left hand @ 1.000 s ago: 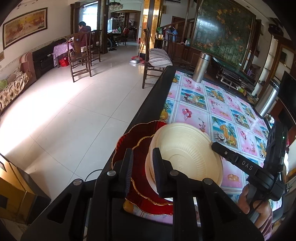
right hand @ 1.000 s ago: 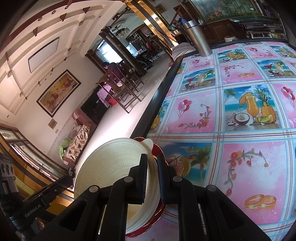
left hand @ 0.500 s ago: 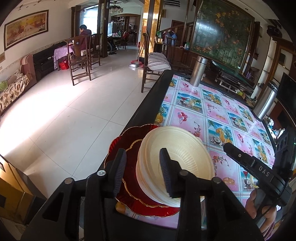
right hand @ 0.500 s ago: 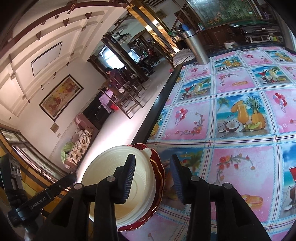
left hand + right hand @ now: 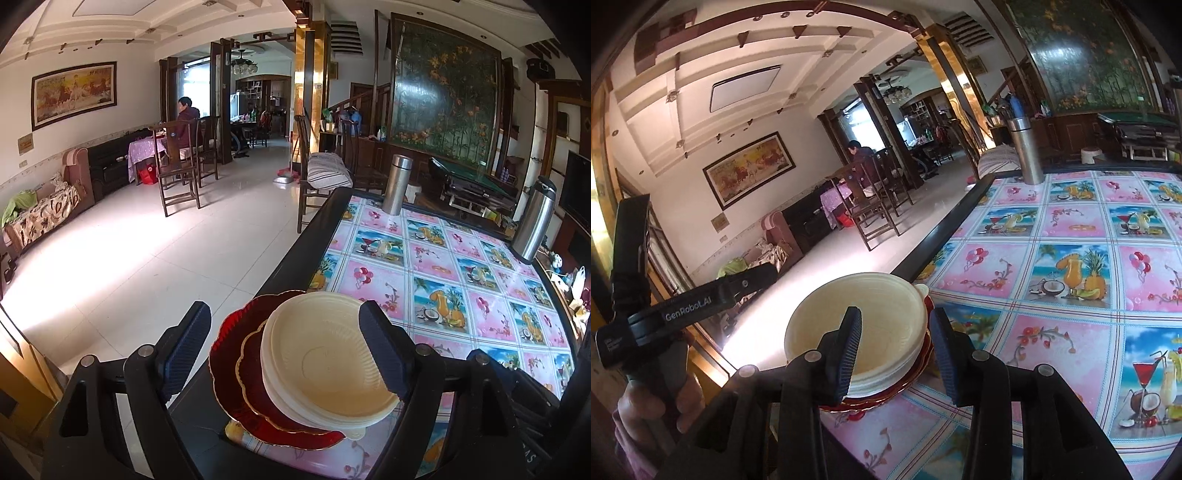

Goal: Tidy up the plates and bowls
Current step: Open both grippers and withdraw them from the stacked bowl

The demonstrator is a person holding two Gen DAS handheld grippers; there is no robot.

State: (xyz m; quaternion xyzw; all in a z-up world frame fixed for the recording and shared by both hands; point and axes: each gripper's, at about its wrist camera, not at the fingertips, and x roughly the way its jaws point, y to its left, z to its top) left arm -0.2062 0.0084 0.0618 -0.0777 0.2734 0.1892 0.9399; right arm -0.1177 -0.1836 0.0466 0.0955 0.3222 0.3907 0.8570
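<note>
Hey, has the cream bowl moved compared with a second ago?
Yes. The cream bowl was tilted on edge, clamped; now it lies flat on the red plates, both grippers open.

Cream bowls (image 5: 325,354) sit on dark red, gold-rimmed scalloped plates (image 5: 236,354). The tablecloth (image 5: 436,266) shows pink and blue squares printed with tropical drinks, balloons and flowers, inside the table's black border (image 5: 295,251).

Standing at twelve and two o'clock on the fruit-print tablecloth (image 5: 436,266): two steel flasks (image 5: 397,184), well apart.
</note>
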